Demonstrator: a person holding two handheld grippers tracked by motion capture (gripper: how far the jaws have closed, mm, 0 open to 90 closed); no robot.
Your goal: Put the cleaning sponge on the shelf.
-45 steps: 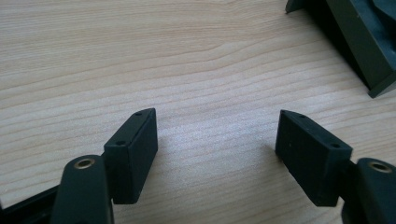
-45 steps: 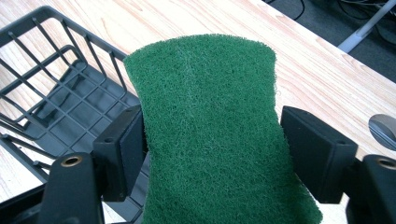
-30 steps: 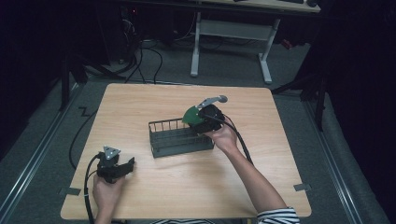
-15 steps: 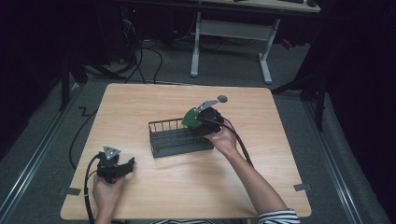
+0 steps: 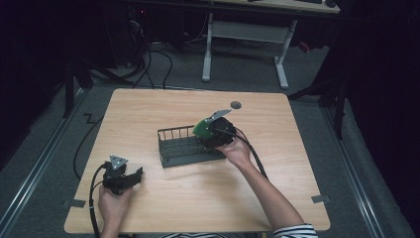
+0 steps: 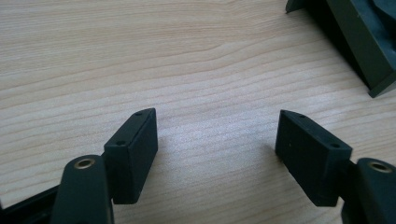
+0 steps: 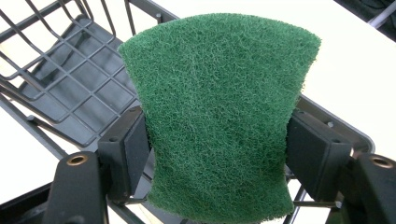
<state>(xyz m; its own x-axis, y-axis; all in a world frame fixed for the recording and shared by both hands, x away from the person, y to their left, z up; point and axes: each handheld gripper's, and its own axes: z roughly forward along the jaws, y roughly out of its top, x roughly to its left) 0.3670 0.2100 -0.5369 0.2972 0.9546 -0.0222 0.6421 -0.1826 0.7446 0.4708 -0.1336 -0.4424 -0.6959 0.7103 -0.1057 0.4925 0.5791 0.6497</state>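
The table [image 5: 163, 106] has a pale wood-grain top, smooth and matte, with rounded corners. At its near left, the left gripper [image 5: 125, 177] lies low on the wood in the person's left hand [image 5: 113, 204]; its two blocky black jaws stand wide apart with nothing but bare wood between them, each pad showing two small screw holes. A black cable loops from it toward the table edge.

Near the middle sits one dark wire basket [image 5: 185, 148], long and rectangular, its floor a grid of thin rods. In the left gripper view only a corner of it shows, cut off at the upper right.

Over the basket's right end, the right gripper [image 5: 210, 133] pinches one green scouring pad [image 7: 219, 116], coarse and fibrous, its sides squeezed inward where the pads press on it; the jaws have just closed slightly. The pad hides part of the basket behind it. Farther right, a small dark round spot [image 5: 236, 104] marks the tabletop; what it is cannot be made out.
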